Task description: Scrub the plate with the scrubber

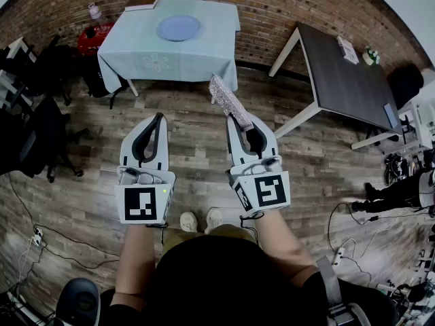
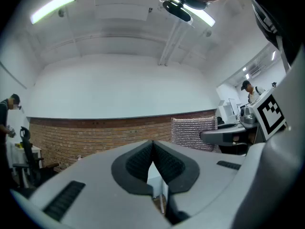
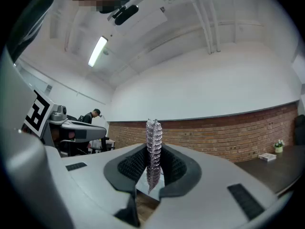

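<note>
A blue plate (image 1: 179, 27) lies on a table with a pale blue cloth (image 1: 170, 63) by the far brick wall. My right gripper (image 1: 242, 117) is shut on a silvery scrubber (image 1: 228, 100), which sticks out ahead of its jaws. In the right gripper view the scrubber (image 3: 153, 149) stands edge-on, pinched between the dark pads. My left gripper (image 1: 160, 116) is shut with nothing in it; its pads (image 2: 143, 161) meet at the tips. Both grippers hover over the wooden floor, well short of the table. From the left gripper view the scrubber (image 2: 190, 131) shows at the right.
A dark table (image 1: 343, 66) stands at the right, with small items on it. Black chairs (image 1: 34, 134) and a red case (image 1: 92, 38) are at the left. Cables (image 1: 41, 233) run across the wooden floor. A person (image 3: 90, 118) stands far off by the wall.
</note>
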Motion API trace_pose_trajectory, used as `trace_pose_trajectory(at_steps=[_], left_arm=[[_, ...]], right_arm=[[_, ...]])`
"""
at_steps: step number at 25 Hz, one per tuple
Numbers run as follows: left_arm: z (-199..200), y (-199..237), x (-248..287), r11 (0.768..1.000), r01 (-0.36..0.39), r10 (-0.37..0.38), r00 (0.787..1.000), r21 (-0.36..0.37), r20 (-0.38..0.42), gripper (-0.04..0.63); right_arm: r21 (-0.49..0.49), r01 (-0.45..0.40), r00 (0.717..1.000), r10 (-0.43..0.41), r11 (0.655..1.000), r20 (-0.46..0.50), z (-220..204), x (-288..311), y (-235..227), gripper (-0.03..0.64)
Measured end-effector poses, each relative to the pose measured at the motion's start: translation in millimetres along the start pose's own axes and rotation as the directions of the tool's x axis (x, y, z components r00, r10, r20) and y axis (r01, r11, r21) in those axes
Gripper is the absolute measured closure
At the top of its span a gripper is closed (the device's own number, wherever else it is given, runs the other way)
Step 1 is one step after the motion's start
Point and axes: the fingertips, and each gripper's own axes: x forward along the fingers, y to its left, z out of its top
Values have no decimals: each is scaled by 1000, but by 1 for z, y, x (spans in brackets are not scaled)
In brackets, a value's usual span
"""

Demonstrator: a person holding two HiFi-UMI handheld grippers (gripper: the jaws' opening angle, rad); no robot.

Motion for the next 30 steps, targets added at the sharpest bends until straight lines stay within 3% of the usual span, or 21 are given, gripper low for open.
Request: trace_pose_trajectory(at_steps=[5,30], left_arm=[[9,4,2,998,-26,28,999,-63,43,571],[9,39,-10,998,23,-19,998,-61,63,571]], right_arm=[[-1,-2,1000,2,1000,4,0,2,2,522],[22,20,1000,-20,1000,20,3,14,39,521]])
